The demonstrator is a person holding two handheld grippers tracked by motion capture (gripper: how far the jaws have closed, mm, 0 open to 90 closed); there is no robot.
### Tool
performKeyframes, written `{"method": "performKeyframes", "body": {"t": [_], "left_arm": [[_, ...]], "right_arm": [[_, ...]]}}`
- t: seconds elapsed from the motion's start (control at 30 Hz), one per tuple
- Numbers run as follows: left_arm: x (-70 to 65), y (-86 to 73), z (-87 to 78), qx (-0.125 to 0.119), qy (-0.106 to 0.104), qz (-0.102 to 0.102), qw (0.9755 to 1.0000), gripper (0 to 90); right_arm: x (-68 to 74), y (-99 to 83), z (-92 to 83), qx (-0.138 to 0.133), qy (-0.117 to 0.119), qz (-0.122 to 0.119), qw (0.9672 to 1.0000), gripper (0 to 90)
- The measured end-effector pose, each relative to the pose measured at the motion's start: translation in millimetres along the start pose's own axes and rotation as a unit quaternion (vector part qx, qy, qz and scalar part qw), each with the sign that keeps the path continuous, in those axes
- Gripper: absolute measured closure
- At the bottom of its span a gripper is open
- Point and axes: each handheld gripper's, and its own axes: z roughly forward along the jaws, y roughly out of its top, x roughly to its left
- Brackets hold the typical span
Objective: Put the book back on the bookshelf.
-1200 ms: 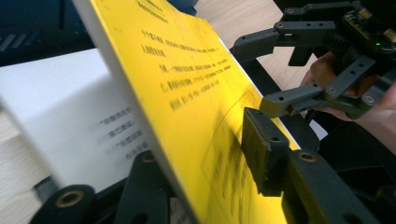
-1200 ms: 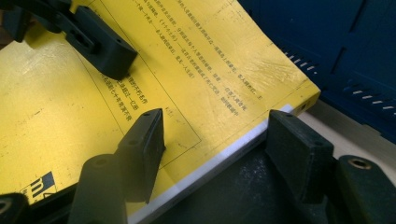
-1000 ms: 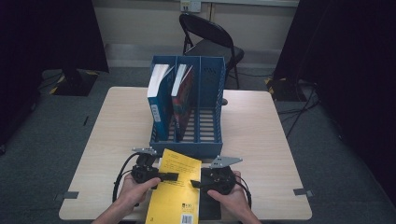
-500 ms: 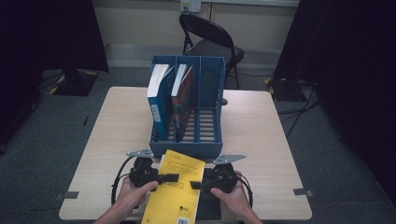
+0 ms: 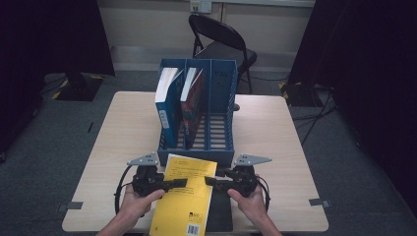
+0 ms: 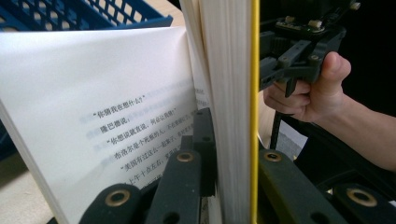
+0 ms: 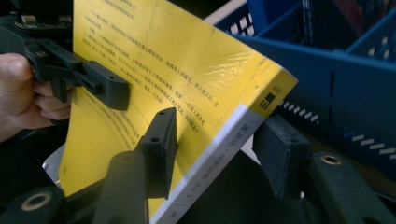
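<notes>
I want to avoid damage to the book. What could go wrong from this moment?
1. The left tool is shut on the yellow book, but not on all its pages: one white page hangs loose outside the jaw and may crease.
2. The right tool has just been closing around the spine edge without a visible press, so the book may tilt or slip.
3. The blue file rack stands directly ahead; the book's far corner may catch its front wall.

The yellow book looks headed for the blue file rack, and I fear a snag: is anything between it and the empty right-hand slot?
Nothing visible blocks it. The yellow book sits just before the blue file rack, whose low front wall it must clear. The right slot is empty; two books fill the other slots.
</notes>
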Motion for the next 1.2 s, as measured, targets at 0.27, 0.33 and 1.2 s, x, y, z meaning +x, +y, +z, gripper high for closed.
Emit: {"method": "performKeyframes", "body": {"t": [0.27,0.33,1.2], "left_arm": [[0.1,6.2,-6.2,-0.016,0.004,-0.002,0.9999,83.7],[-0.8,8.1,-7.4,-0.022,0.004,0.0,0.9997,83.7],[-28.6,39.5,-12.9,-0.07,0.005,0.078,0.9944,79.7]], "right_arm": [[5.3,19.9,-5.2,-0.029,0.002,-0.012,0.9995,60.3],[6.4,23.9,-6.9,-0.035,0.005,-0.012,0.9993,62.3],[33.5,56.8,-35.5,-0.074,0.039,-0.105,0.9909,73.7]]}}
